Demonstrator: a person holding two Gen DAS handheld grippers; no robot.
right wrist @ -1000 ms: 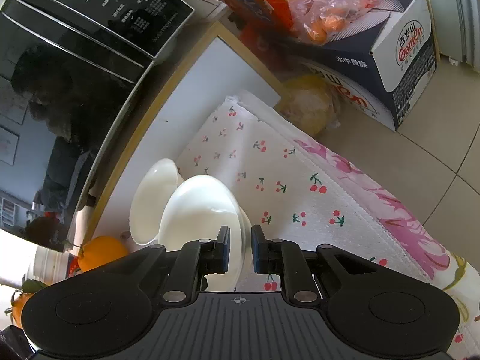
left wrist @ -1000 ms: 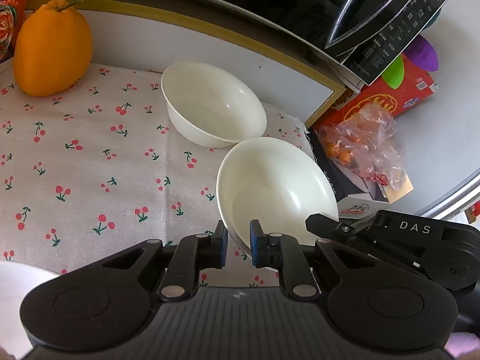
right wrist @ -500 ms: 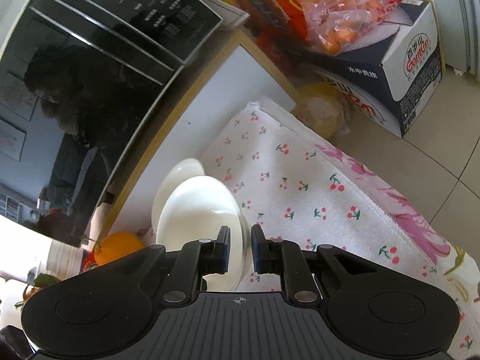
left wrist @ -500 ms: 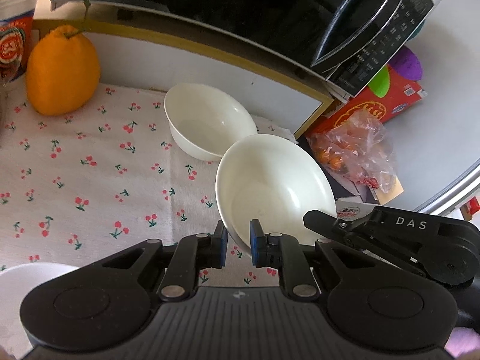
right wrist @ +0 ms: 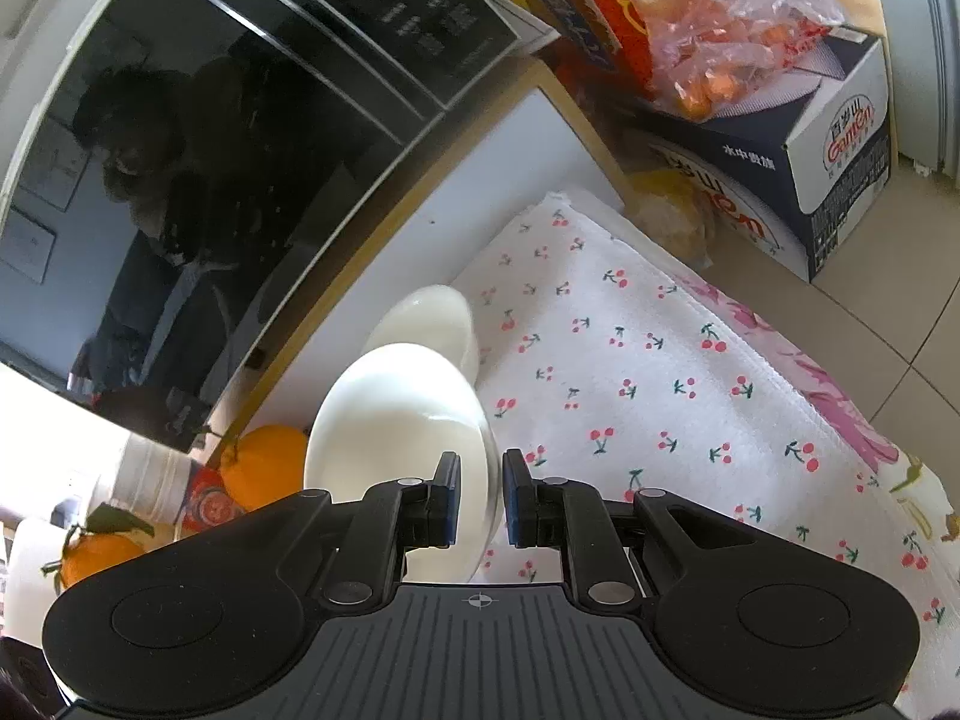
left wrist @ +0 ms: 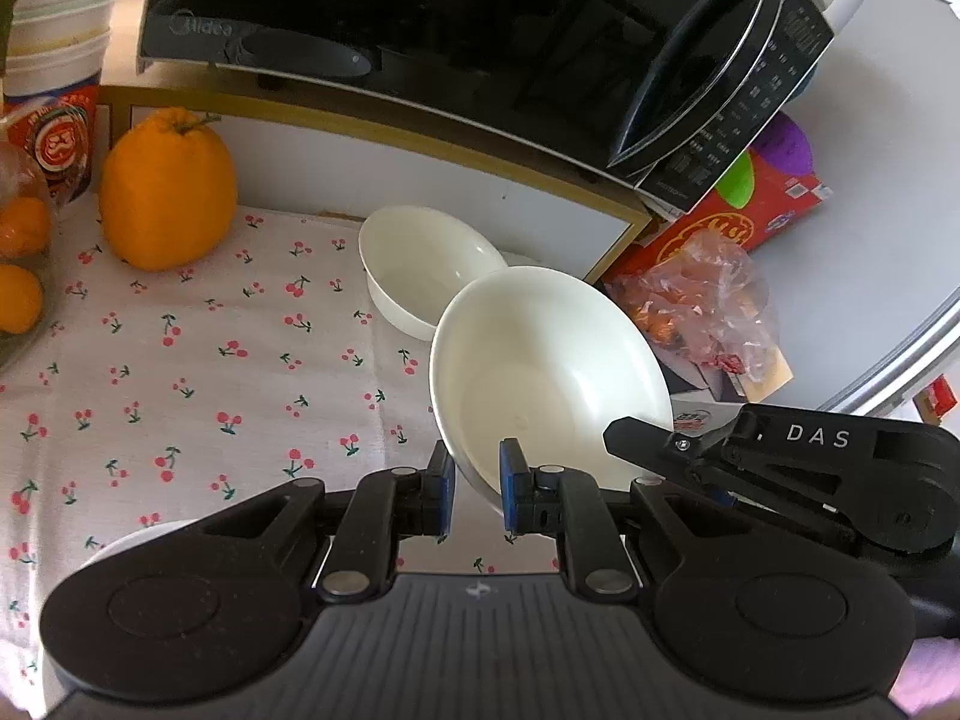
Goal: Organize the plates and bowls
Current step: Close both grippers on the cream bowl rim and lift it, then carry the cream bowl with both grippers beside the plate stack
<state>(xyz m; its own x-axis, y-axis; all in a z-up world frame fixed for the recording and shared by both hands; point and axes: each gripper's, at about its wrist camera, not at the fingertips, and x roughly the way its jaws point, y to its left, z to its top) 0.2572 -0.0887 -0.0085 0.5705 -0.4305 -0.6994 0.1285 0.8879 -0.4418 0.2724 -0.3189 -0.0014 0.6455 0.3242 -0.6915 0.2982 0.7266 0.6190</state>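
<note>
- We grip a glossy white ceramic bowl (left wrist: 549, 372) by its rim with both tongs, and it sits at the centre of the left wrist view, tilted and clear of the cloth beneath.
- Our left gripper (left wrist: 475, 487) is clamped on the bowl's near rim at the lower centre of that frame, one blue pad inside the bowl and one outside.
- Our right gripper (right wrist: 482, 495) pinches the same bowl's rim at the lower centre of its own view, where the bowl appears edge-on; in the left wrist view this black tool comes in from the lower right and meets the bowl's right edge.
- A second white ceramic bowl (left wrist: 423, 267) rests upright on the white cherry-print cloth (left wrist: 198, 372) just behind the held bowl, towards the upper centre of the frame.
- A large orange citrus fruit (left wrist: 167, 192) stands on the cloth at the upper left, near a stack of paper cups (left wrist: 57, 78).
- A black microwave oven (left wrist: 456, 30) fills the top of the frame on a white, gold-edged shelf (left wrist: 420, 180).
- At the right, a clear plastic bag of orange items (left wrist: 702, 300) lies on a red printed carton (left wrist: 732, 216).
- The right wrist view adds a navy and white cardboard box (right wrist: 810, 138) on the beige tiled floor (right wrist: 888, 336) at the upper right.
</note>
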